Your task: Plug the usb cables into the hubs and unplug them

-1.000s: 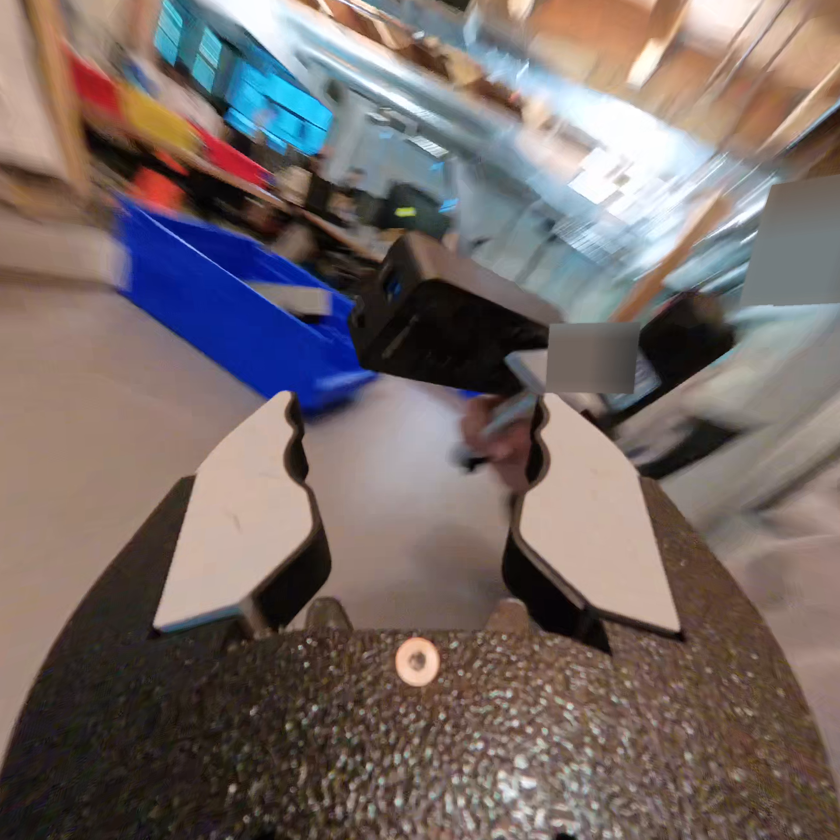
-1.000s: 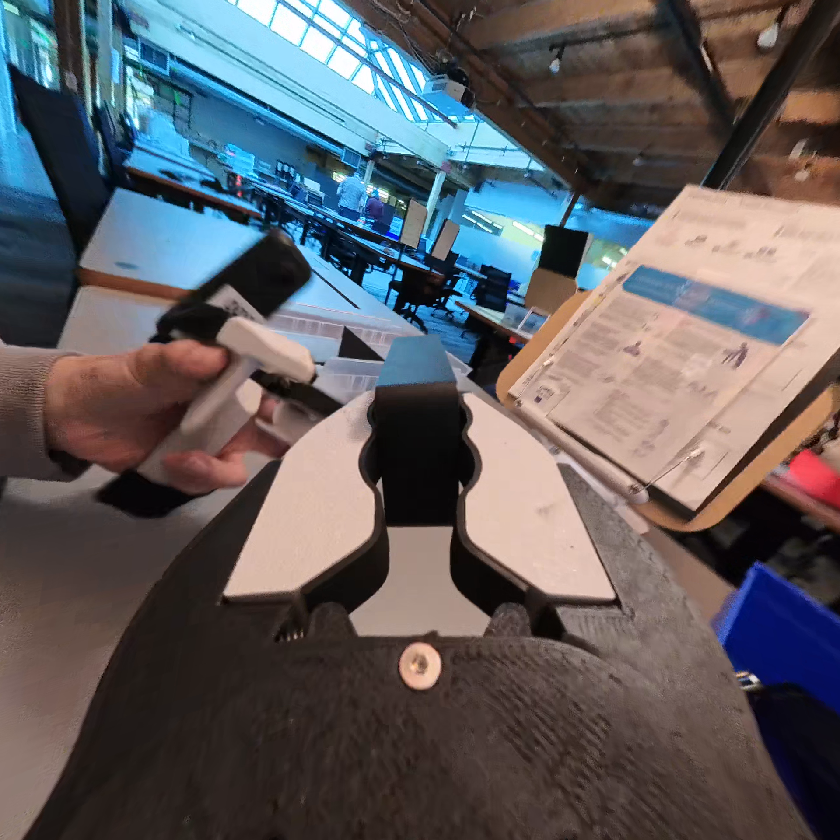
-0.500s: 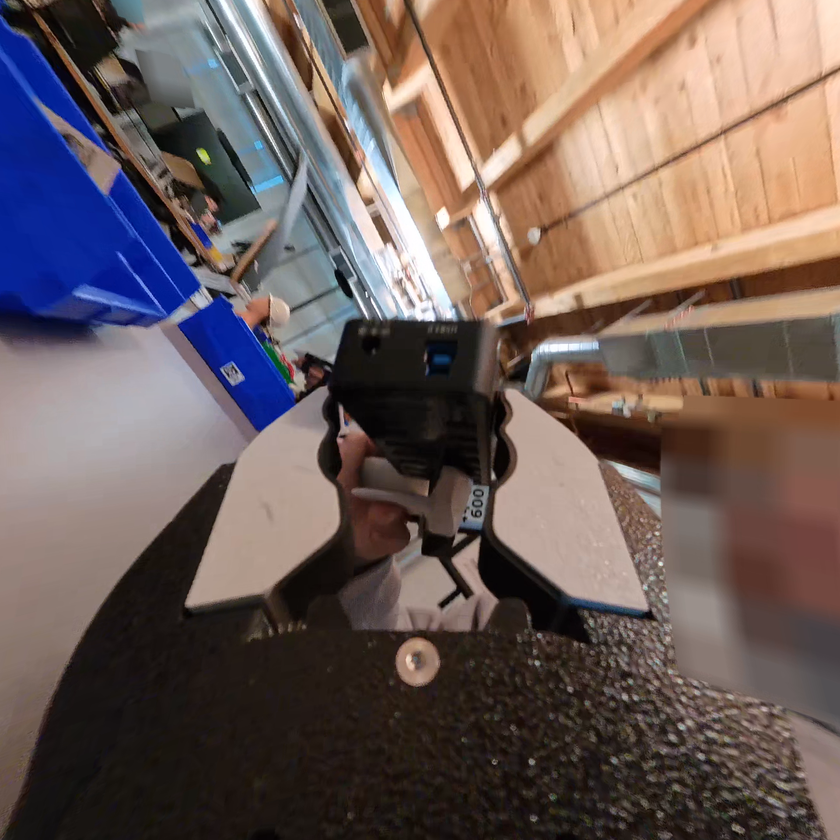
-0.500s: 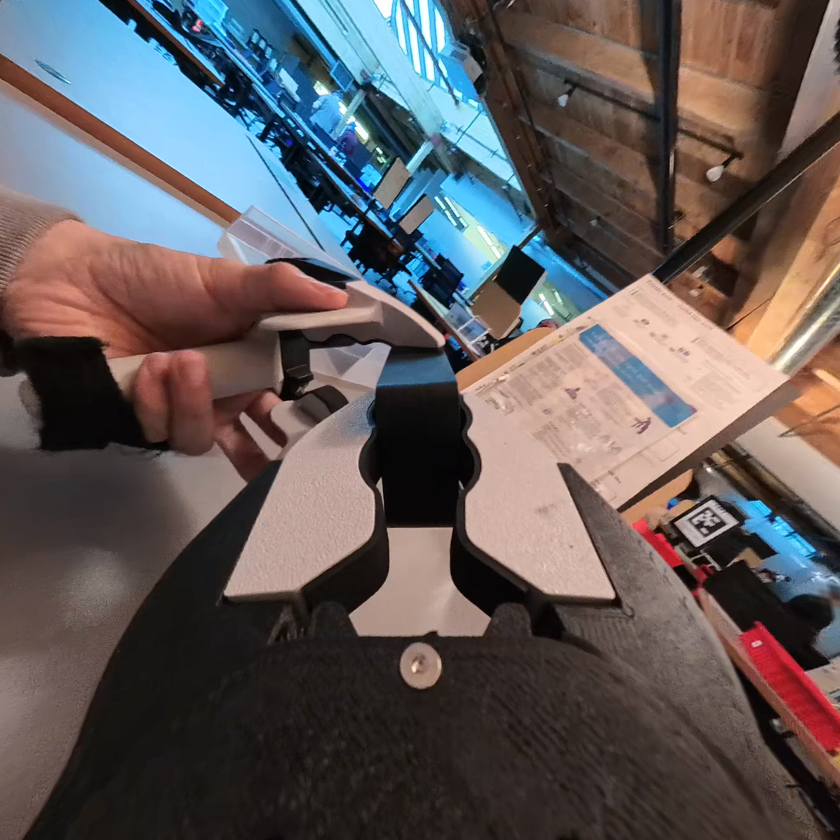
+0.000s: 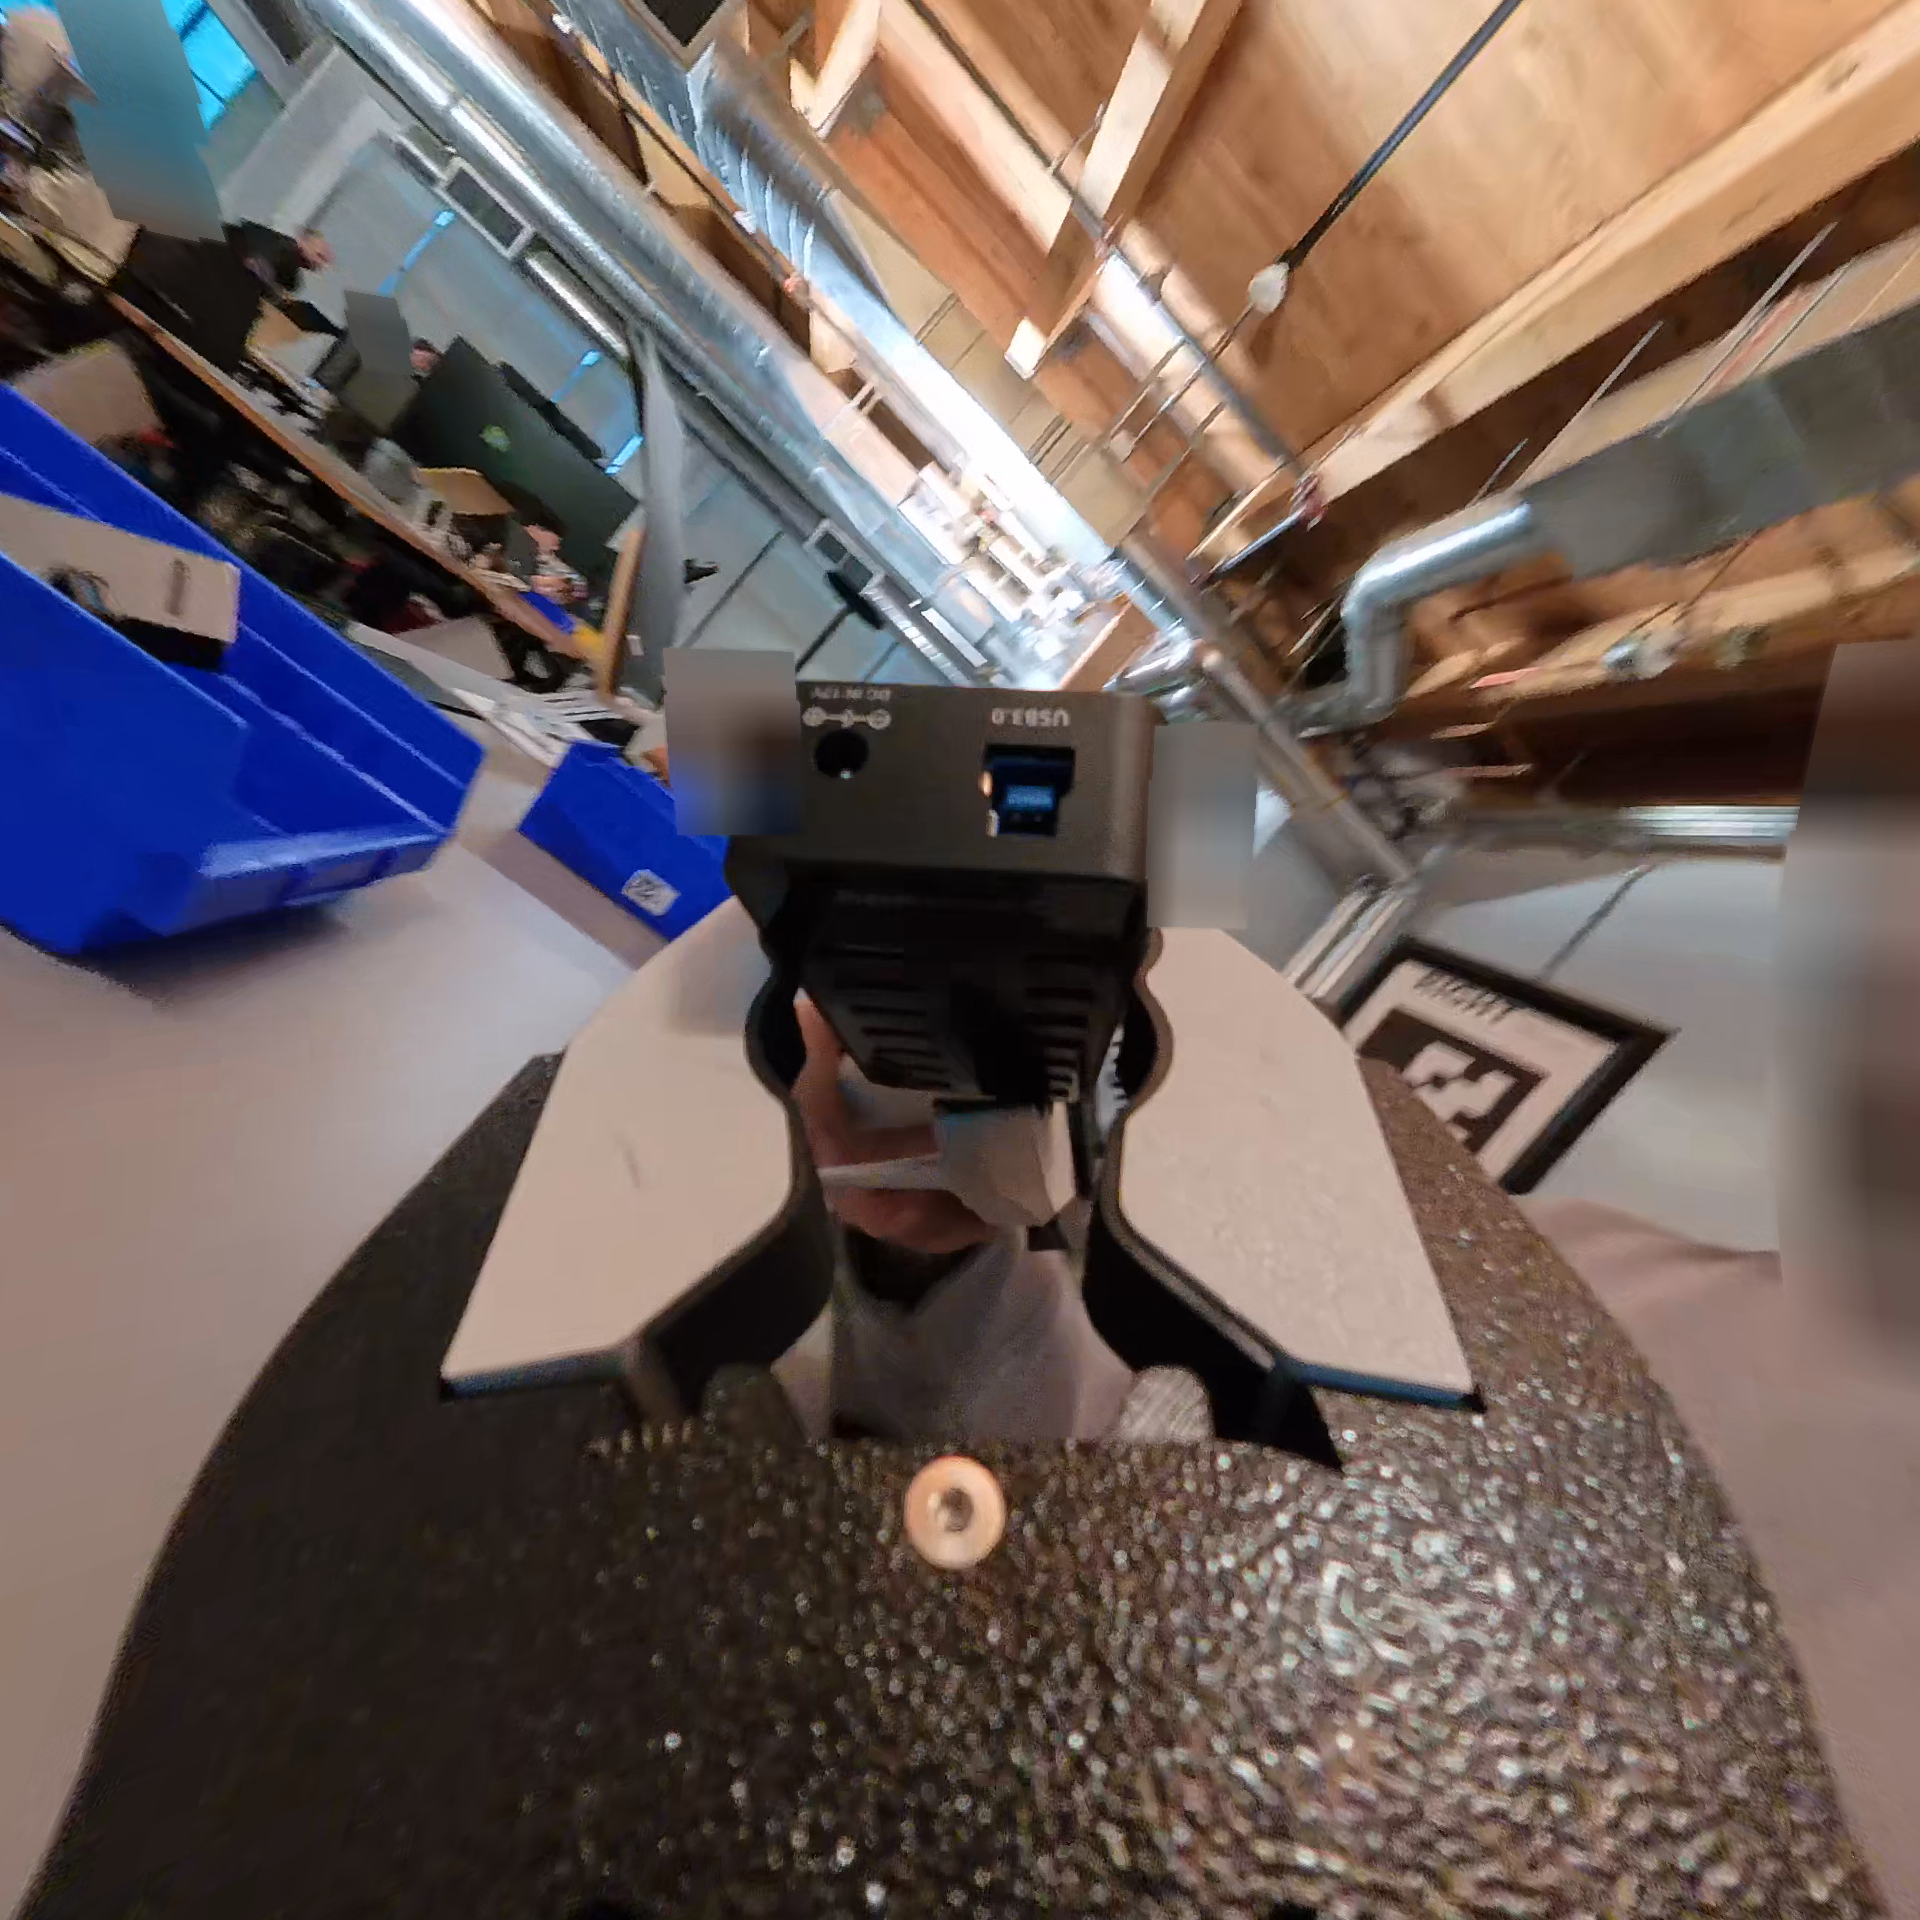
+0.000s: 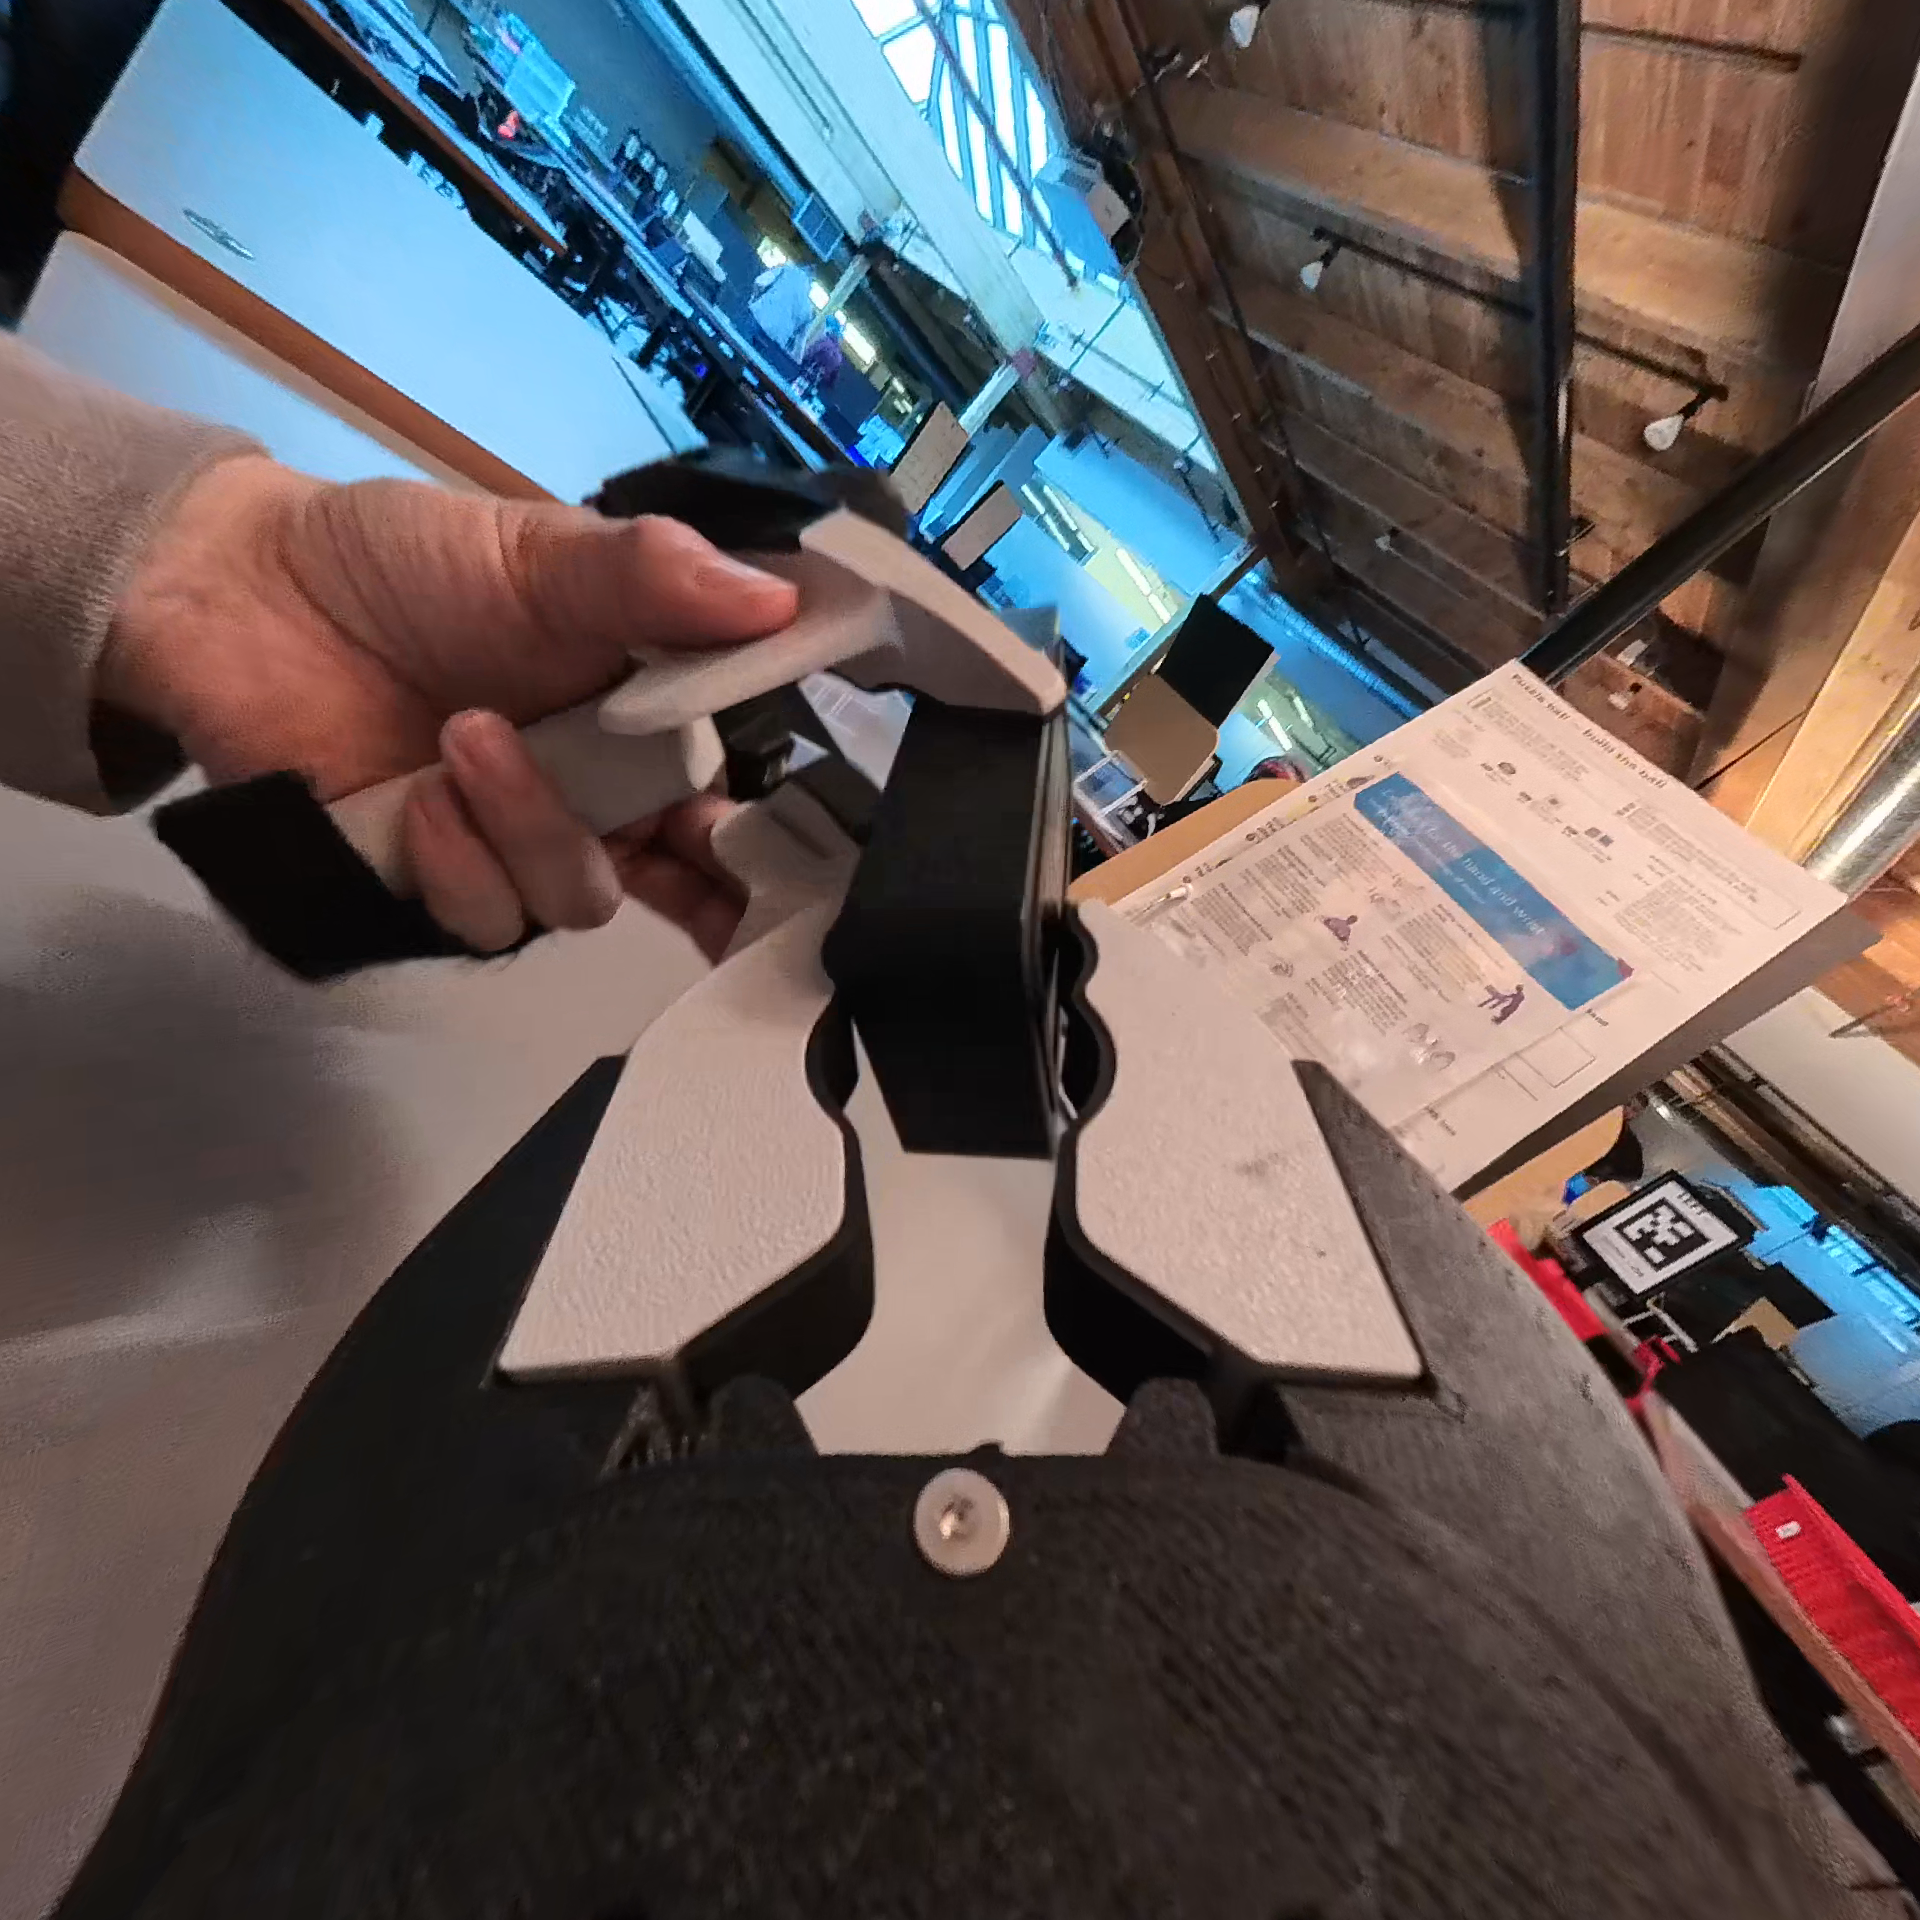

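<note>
Item: black box-shaped plastic hub (image 5: 961, 821), handed over — your left tool (image 5: 951, 1013) now pinches it, right tool (image 6: 961, 1023) slackened around it, its blue port free for a cable.

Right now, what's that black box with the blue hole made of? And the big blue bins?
The black USB hub looks like matte plastic or coated metal: dull, vent slots underneath. The blue bins look like glossy moulded plastic, with soft reflections.
</note>
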Available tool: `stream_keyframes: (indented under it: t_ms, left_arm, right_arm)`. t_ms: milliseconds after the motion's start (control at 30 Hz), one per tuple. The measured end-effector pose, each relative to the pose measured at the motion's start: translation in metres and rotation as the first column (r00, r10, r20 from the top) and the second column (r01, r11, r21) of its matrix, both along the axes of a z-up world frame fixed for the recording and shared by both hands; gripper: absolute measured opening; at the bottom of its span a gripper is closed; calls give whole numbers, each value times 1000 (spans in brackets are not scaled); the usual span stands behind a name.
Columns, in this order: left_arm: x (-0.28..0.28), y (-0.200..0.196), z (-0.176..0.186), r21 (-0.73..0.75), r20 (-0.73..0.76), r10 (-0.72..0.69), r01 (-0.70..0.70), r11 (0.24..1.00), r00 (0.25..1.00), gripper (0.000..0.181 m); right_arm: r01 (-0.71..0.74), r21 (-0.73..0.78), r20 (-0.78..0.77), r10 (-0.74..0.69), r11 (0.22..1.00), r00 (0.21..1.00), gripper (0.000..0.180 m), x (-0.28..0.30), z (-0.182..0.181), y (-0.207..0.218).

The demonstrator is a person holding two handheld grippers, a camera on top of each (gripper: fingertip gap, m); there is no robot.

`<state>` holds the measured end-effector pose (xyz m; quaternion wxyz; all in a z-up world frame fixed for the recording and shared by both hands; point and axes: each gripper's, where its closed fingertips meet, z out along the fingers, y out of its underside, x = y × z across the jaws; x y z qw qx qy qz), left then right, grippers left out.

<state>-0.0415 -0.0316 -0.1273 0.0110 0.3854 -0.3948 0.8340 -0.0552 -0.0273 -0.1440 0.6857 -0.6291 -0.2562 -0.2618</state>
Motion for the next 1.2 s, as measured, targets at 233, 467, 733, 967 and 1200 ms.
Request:
stream_keyframes:
  t_ms: [233,467,733,967,1200]
  left_arm:
    - [-2,18,4,612,225,177,-280,740,958,59]
    - [-19,-7,-2,859,345,-126,-259,442,930,59]
    - [-17,-13,-22,880,325,-188,-224,419,927,59]
    - [-19,-10,-37,933,278,-191,-217,289,941,61]
    - [-21,-5,-28,960,251,-174,-222,171,952,72]
  right_arm:
    - [-176,-21,-364,156,984,918,70,-1,0,-2]
    - [-508,-115,-680,304,854,667,88,-24,-29,7]
    - [-396,-209,-555,225,894,801,60,-12,-47,14]
    - [-363,-210,-496,220,908,840,60,-7,-55,13]
    - [-292,-164,-434,197,942,879,60,5,-37,5]
